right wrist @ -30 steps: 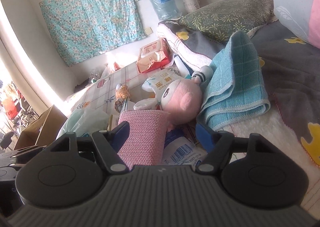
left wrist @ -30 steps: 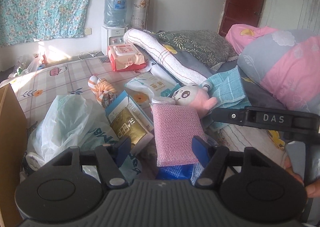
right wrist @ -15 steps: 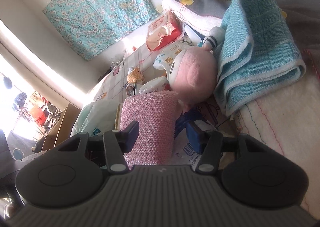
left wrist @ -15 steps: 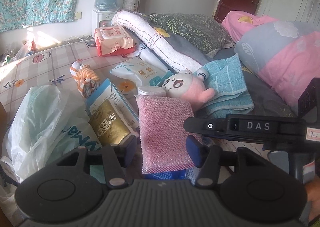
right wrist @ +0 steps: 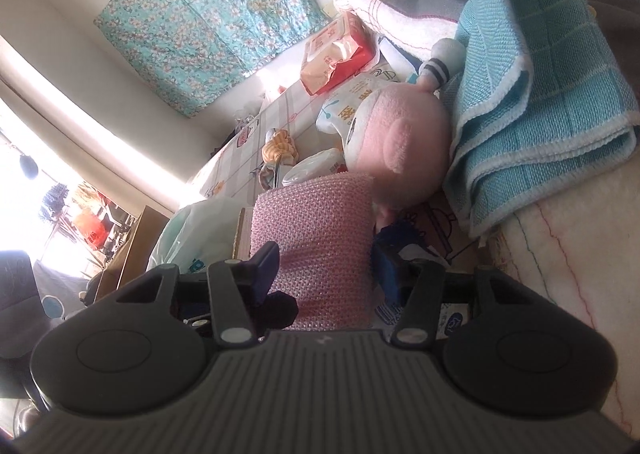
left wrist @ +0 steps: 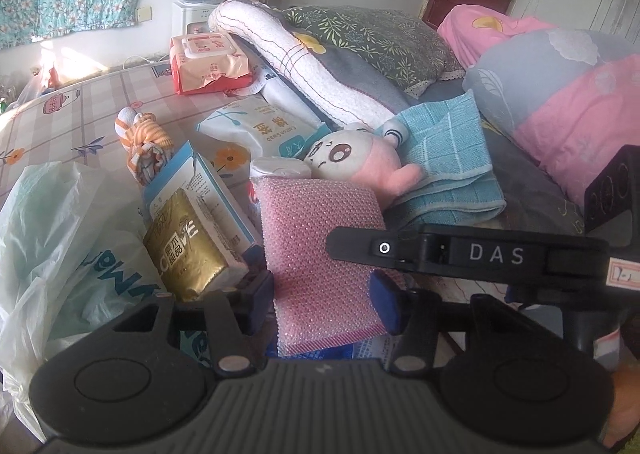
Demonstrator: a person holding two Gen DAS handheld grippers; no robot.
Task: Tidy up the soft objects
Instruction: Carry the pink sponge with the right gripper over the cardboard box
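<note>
A pink knitted sponge pad [left wrist: 320, 254] lies on the bed clutter in front of a pink and white plush doll [left wrist: 356, 158] and a folded blue towel [left wrist: 448, 158]. My left gripper [left wrist: 324, 300] is open, its blue fingertips on either side of the pad's near end. My right gripper [right wrist: 326, 268] is open too, its fingers astride the same pad [right wrist: 316, 238] from the right; its black arm [left wrist: 460, 254] crosses the left wrist view. The doll [right wrist: 396, 150] and towel [right wrist: 532, 86] lie just beyond.
A gold packet [left wrist: 188, 254] on a blue-white box, a white plastic bag [left wrist: 60, 238], a cotton swab pack [left wrist: 264, 130], a striped sock bundle [left wrist: 140, 138], a red wipes pack [left wrist: 208, 62], rolled blanket [left wrist: 304, 62] and pillows [left wrist: 560, 94] crowd the bed.
Both grippers have moved closer to the pink pad, which now sits between each pair of fingers. The right gripper has tilted and its arm reaches further across the left view.
</note>
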